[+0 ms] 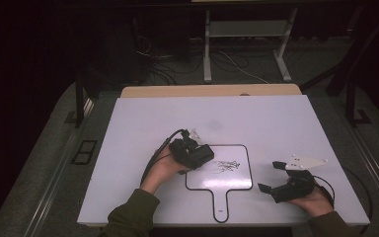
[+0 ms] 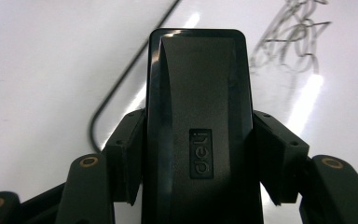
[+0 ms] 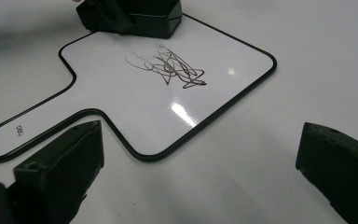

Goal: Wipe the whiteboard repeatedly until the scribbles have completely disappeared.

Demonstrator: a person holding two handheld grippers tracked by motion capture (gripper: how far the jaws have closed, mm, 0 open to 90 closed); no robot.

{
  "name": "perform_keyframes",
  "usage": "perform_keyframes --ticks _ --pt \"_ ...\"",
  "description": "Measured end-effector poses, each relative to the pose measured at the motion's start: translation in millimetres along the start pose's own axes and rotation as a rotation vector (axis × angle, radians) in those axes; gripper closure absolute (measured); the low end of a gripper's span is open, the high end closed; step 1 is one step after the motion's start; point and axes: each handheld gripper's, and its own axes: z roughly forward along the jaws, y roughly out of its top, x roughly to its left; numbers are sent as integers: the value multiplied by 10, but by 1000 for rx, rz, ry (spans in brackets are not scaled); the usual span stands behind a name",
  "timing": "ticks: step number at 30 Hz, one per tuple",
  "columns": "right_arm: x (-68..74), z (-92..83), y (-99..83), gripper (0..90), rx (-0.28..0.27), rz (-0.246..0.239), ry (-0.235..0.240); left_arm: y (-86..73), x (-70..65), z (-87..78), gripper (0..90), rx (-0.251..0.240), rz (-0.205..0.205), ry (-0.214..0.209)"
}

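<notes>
A paddle-shaped whiteboard [image 1: 237,177] with a black rim lies flat on the table, and a dark scribble [image 1: 227,165] marks its upper middle. My left gripper [image 1: 191,152] is shut on a black eraser [image 1: 202,155], which sits at the board's upper left corner, just left of the scribble. In the left gripper view both pads [image 2: 126,154] press the sides of the eraser [image 2: 198,93], with the scribble [image 2: 293,42] beyond it. My right gripper [image 1: 271,176] rests to the right of the board, open with nothing between its fingers [image 3: 60,168]. Its view shows the board [image 3: 135,107], scribble [image 3: 172,65] and eraser [image 3: 144,16].
The large white tabletop [image 1: 143,128] carries everything; a wooden edge [image 1: 212,91] runs along its far side. A cable [image 1: 158,153] trails from the left gripper. Beyond the table are white frame legs [image 1: 207,49] and floor cables.
</notes>
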Motion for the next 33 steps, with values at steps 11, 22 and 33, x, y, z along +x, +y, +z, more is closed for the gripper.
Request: perform_keyframes --ticks 11,22,33 --pt "-1 -8 1 0 -4 -1 -1 -65 122 -53 390 3 -30 56" --pt "-2 -1 0 0 -2 -1 -1 -69 -9 -62 390 21 5 12" --pt "3 -2 0 0 0 0 -2 -79 108 -59 390 5 -25 38"
